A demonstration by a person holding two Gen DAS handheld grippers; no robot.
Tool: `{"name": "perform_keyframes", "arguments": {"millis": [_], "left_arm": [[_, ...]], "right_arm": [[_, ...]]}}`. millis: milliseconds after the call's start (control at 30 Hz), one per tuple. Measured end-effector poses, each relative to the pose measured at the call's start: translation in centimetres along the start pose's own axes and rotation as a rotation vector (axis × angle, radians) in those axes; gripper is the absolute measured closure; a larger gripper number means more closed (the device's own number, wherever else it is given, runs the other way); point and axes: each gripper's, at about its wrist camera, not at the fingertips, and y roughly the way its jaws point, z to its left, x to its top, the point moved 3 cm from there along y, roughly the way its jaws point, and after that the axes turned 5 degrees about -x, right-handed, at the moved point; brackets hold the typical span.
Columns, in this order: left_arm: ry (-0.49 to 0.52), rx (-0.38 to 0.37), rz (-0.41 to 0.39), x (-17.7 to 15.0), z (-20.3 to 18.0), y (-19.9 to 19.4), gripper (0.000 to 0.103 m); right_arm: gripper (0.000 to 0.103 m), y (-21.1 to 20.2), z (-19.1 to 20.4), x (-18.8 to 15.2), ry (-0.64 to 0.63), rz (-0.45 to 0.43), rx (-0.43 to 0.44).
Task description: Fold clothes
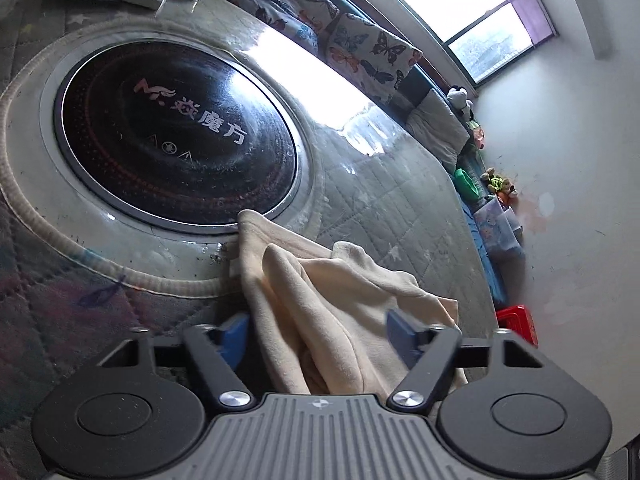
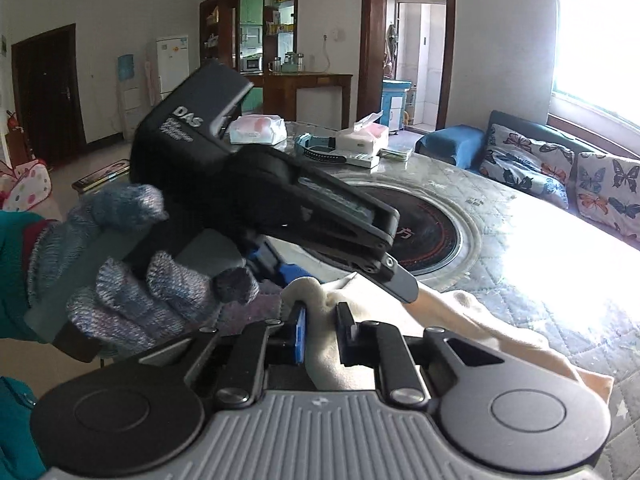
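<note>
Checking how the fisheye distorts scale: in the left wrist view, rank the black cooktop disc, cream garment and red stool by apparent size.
1. black cooktop disc
2. cream garment, nearly as large, but nearness to the camera inflates it
3. red stool, only partly visible

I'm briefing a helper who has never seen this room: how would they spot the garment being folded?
Find the round table under a grey quilted cover with a black glass cooktop set in its middle. At the table's near edge, just beside the cooktop's rim, lies a crumpled cream fleece garment. It is the only loose, pale cloth there; the right gripper pinches a fold of it.
</note>
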Motion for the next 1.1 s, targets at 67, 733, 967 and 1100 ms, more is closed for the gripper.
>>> {"name": "perform_keyframes", "arguments": {"millis": [67,733,967,1100], "left_arm": [[-0.019,-0.005,0.002,0.0,0.3,0.1,0.063],[0.092,0.03,-0.047,-0.1,-0.2,0.1,0.085],[0.131,0.06,-0.045,0.0,-0.5,0.5,0.085],[0.167,0.083,-0.042,0.0,-0.9,0.8,0.085]], "right_arm": [[0.089,-0.1,0.0,-0.1,-0.002,0.002,0.01],[0.078,-3.4,-12.9,-5.2,0.344,0.044,-0.376],[0.068,-2.4,-18.8,-9.3,0.548,0.066,-0.459],[0.067,-2.3,-19.6,-10.6,0.605,0.042,-0.422]]}}
